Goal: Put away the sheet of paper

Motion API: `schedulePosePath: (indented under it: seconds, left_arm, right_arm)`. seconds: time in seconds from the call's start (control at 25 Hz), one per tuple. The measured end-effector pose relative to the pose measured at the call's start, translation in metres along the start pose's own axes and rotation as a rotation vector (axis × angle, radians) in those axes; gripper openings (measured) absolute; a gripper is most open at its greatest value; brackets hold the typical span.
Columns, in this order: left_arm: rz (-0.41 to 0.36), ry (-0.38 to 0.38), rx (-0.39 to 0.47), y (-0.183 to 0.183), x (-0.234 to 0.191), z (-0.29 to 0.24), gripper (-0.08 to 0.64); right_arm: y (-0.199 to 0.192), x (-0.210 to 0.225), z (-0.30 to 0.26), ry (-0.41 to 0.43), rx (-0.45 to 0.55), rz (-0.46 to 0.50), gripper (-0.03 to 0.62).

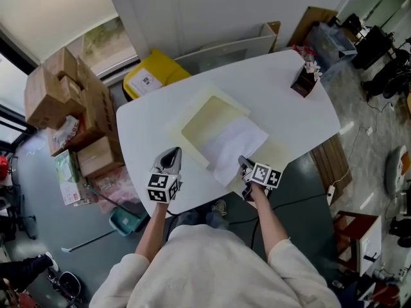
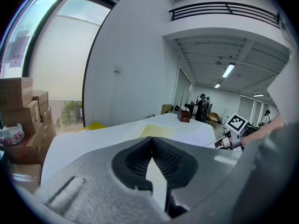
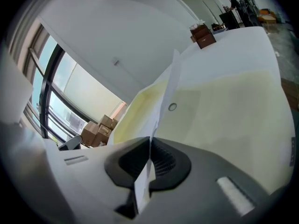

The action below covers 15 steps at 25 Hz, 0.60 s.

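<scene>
A white sheet of paper point(image 1: 234, 145) rests partly over an open pale yellow folder point(image 1: 209, 122) in the middle of the white table point(image 1: 270, 85). My right gripper point(image 1: 246, 170) is shut on the sheet's near edge. In the right gripper view the sheet point(image 3: 166, 94) runs edge-on up from between the jaws point(image 3: 150, 141), above the folder point(image 3: 224, 111) with its snap button. My left gripper point(image 1: 170, 159) hovers over the table's near left edge, apart from the folder. Its jaws point(image 2: 152, 141) meet at the tips with nothing between them.
A small brown box of items point(image 1: 304, 81) stands at the table's far right corner. Stacked cardboard boxes point(image 1: 64, 95) and a yellow bin point(image 1: 151, 74) sit on the floor to the left. Chairs and cables crowd the floor at the right.
</scene>
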State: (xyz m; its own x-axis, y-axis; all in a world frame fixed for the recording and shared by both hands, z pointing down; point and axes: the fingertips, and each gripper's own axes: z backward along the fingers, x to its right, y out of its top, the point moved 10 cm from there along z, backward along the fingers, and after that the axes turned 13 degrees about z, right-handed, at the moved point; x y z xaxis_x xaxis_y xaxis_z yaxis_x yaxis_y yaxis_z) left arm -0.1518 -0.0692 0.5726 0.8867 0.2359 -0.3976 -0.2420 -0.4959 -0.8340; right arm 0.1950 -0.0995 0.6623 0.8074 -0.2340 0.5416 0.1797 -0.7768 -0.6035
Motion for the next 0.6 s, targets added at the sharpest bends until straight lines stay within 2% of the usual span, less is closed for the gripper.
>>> schedulePosePath:
  seconds: [0.24, 0.6]
  left_arm:
    - [0.001, 0.009, -0.001, -0.001, -0.001, 0.001, 0.000]
    - [0.011, 0.035, 0.001, -0.001, -0.007, 0.005, 0.001]
  right_arm:
    - [0.008, 0.016, -0.013, 0.025, 0.029, -0.131, 0.003]
    - [0.011, 0.017, -0.036, 0.034, -0.071, -0.053, 0.003]
